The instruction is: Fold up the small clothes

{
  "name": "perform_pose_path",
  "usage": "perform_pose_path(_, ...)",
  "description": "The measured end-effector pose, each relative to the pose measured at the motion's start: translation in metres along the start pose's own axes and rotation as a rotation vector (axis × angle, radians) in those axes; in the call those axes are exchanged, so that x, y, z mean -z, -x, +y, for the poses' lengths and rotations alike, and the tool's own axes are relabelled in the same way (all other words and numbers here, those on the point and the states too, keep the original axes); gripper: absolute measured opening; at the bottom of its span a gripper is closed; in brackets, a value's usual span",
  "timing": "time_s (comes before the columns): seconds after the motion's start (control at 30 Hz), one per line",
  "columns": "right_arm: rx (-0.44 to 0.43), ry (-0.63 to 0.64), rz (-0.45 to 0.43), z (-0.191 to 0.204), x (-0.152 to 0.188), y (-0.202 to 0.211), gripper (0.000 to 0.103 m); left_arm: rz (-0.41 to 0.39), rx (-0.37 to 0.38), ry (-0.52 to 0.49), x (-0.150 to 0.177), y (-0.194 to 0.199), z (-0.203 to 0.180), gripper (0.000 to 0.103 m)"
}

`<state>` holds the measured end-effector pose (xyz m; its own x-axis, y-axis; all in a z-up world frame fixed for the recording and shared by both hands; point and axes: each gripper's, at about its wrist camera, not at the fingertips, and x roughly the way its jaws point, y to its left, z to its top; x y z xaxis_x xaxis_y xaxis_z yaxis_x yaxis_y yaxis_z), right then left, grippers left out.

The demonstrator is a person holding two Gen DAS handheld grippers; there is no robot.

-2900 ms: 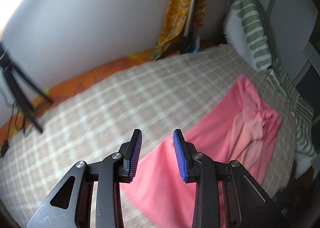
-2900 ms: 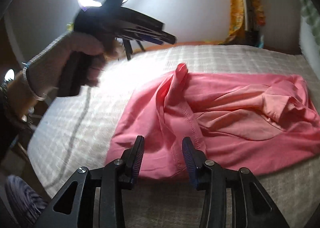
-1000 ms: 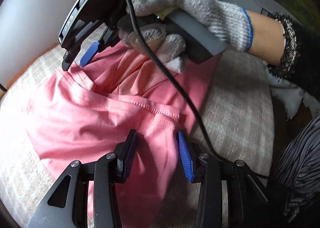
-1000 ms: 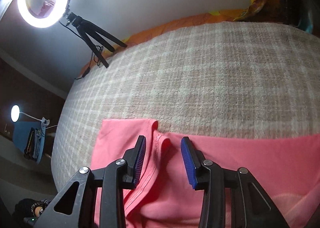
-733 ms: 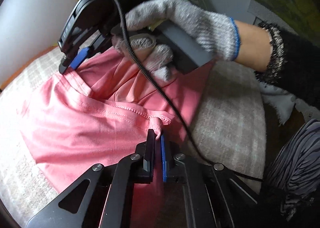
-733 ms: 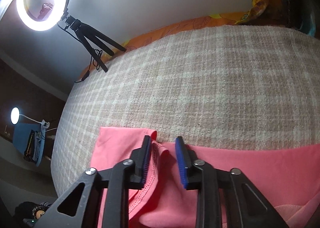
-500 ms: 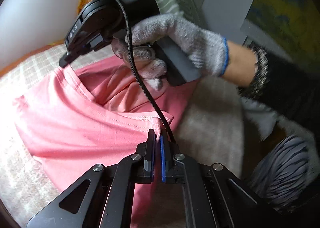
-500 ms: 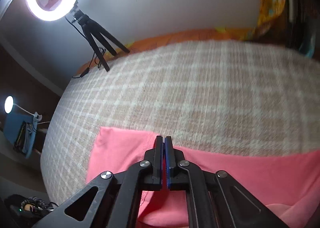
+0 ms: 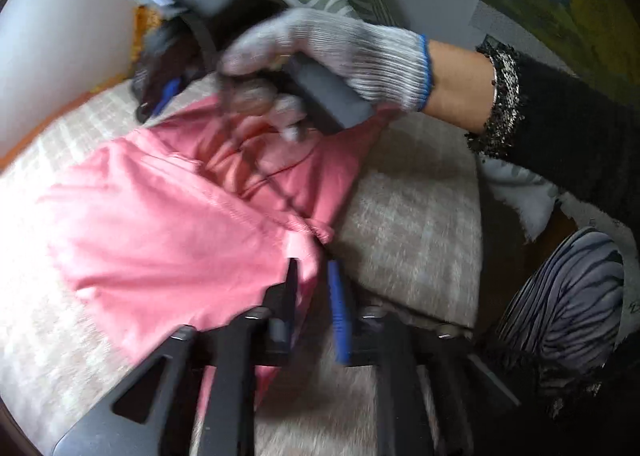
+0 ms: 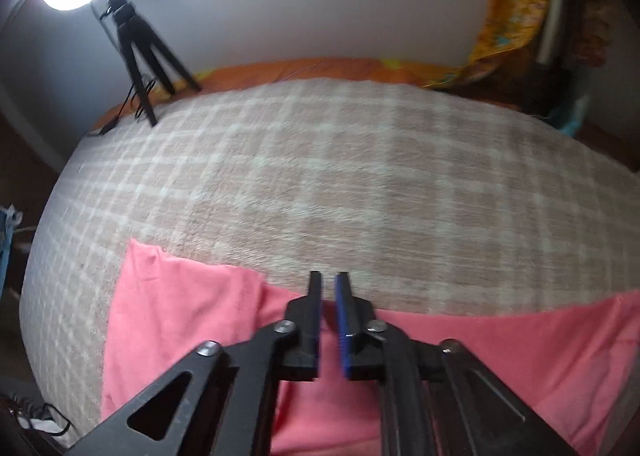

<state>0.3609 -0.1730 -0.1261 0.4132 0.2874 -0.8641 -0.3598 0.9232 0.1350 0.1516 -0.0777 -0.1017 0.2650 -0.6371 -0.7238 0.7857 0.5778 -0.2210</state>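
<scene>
Pink garment (image 9: 160,232) lies rumpled on the checked bed blanket (image 10: 360,184). Left gripper (image 9: 314,276) has just parted its fingers, the hem corner loose between them. Right gripper (image 10: 328,288), likewise just reopened, stands narrowly spread over the far edge.

Matt pink cloth garment (image 9: 160,224), fuzzy woven blanket (image 10: 360,184)

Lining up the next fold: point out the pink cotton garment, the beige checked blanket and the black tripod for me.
pink cotton garment (image 9: 160,240): left wrist view, on its flat front panel.
beige checked blanket (image 10: 340,184): right wrist view, on bare weave beyond the garment.
black tripod (image 10: 140,52): right wrist view, on its legs under the ring light.
</scene>
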Motion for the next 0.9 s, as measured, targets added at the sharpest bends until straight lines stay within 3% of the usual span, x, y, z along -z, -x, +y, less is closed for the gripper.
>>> perform_pose_path(0.2,-0.038,-0.024,-0.125,-0.002,0.030,0.071,0.030,-0.066,-0.067,0.057,0.003,0.052,0.030,0.036)
perform_pose_path(0.4,-0.113,0.042,-0.169,0.048,0.095,0.122,0.034,-0.064,-0.180,0.222,-0.004,0.065,0.105,0.036)
perform_pose_path(0.6,-0.152,0.164,-0.128,0.113,0.141,0.122,0.034,-0.064,-0.198,0.385,-0.013,0.051,0.158,0.036)
perform_pose_path(0.73,-0.123,0.222,-0.107,0.144,0.164,0.112,0.039,-0.037,-0.195,0.455,-0.011,0.032,0.175,0.036)
perform_pose_path(0.9,-0.038,0.320,-0.090,0.177,0.186,0.084,0.057,-0.030,-0.177,0.502,-0.012,0.021,0.190,0.036)
